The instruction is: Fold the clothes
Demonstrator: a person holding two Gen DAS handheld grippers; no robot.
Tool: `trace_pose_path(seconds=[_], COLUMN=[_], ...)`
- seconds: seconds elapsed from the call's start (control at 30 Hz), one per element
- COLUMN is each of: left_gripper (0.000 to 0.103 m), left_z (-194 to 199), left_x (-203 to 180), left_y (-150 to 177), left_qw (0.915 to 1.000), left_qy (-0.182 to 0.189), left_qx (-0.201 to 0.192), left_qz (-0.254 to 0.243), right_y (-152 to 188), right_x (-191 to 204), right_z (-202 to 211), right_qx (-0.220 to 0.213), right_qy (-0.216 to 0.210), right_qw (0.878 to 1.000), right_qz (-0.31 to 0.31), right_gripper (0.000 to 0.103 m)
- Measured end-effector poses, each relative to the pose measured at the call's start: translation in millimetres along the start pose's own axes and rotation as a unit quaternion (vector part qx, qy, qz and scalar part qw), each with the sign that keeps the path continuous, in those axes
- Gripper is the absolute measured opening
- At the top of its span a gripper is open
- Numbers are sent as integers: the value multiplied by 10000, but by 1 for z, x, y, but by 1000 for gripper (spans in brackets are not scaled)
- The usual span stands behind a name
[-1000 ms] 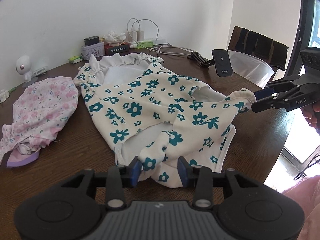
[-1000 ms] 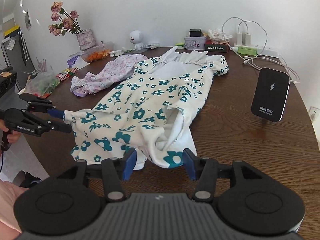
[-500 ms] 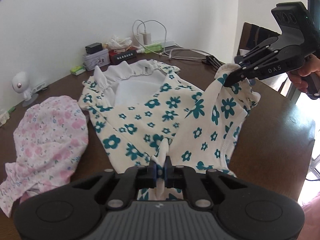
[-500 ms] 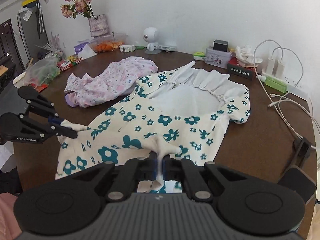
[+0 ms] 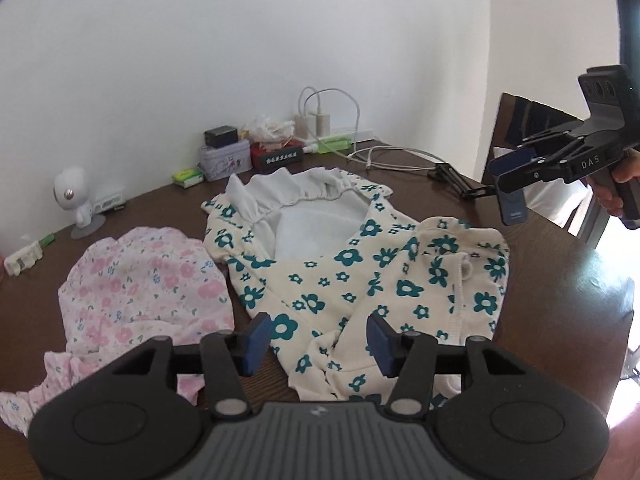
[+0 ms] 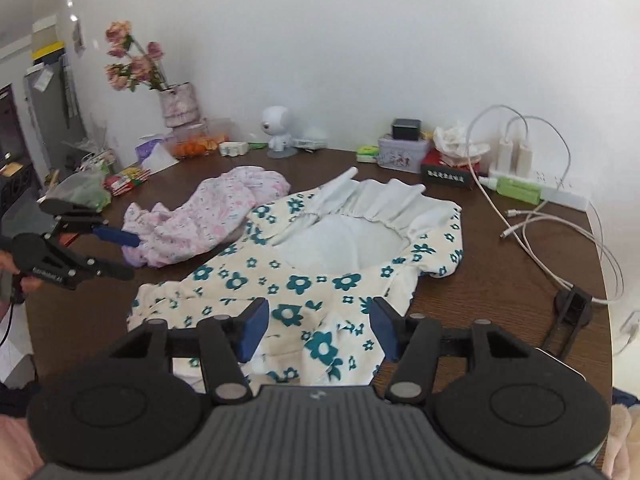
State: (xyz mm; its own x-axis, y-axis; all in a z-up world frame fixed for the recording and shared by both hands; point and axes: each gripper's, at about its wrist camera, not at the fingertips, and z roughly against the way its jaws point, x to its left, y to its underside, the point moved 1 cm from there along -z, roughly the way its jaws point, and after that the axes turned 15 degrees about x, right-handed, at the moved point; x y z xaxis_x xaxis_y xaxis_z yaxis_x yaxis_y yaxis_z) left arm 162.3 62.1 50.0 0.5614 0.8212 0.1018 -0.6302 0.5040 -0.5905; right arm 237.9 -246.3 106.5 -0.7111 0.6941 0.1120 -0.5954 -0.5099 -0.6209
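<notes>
Clothes were partly done: the flowered top [image 5: 360, 280] lay on the table [image 5: 560, 280], its bottom folded up once. Both the left gripper [image 5: 316, 338] and right gripper [image 6: 316, 330] had just opened and held nothing. The pink garment [image 5: 148, 292] beside it waited unfolded.

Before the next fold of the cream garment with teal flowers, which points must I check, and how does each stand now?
1. Left gripper open, holding nothing: ok.
2. Right gripper open, holding nothing: ok.
3. Teal-flower garment lies on the table with its near part folded over: ok.
4. Fold flat and even: not ok, edges rumpled.
5. Pink floral garment apart from it: cannot tell, they seem to meet.
6. White cables off the cloth: ok.
</notes>
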Motion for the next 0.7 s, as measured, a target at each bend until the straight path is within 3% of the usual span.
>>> trace_pose_path(seconds=[0.07, 0.17, 0.3, 0.4, 0.47, 0.53, 0.63, 0.67, 0.7], left_gripper=[52, 52, 51, 51, 44, 2, 1, 1, 1], left_z=[-5, -32, -67, -84, -92, -96, -95, -93, -91], left_x=[-21, -53, -78, -87, -89, -88, -85, -84, -82], left_y=[2, 6, 9, 7, 3, 0, 2, 4, 5], left_qw=[9975, 9852, 9625, 9438, 9369, 9335, 9322, 9330, 9354], left_qy=[37, -99, -515, -661, -578, -371, -261, -240, -238], left_qx=[128, 564, 967, 996, 1048, 1142, 1115, 1064, 1032], left_qz=[-695, -1618, -2480, -3083, -3286, -3377, -3434, -3429, -3374], right_y=[8, 8, 0, -4, -13, -21, -26, -25, -21], right_x=[21, 50, 59, 56, 50, 34, -6, -19, -31], right_z=[1, -20, -59, -76, -85, -90, -96, -99, -102], right_qx=[219, 732, 1281, 1560, 1699, 1746, 1774, 1783, 1810], right_qy=[-69, 244, 832, 966, 1056, 942, 363, 34, -374], right_qw=[9985, 9904, 9738, 9616, 9589, 9661, 9816, 9838, 9823], right_qz=[494, 1147, 1682, 2042, 2010, 1654, 612, 180, -290], right_gripper=[56, 54, 53, 53, 54, 54, 51, 43, 25])
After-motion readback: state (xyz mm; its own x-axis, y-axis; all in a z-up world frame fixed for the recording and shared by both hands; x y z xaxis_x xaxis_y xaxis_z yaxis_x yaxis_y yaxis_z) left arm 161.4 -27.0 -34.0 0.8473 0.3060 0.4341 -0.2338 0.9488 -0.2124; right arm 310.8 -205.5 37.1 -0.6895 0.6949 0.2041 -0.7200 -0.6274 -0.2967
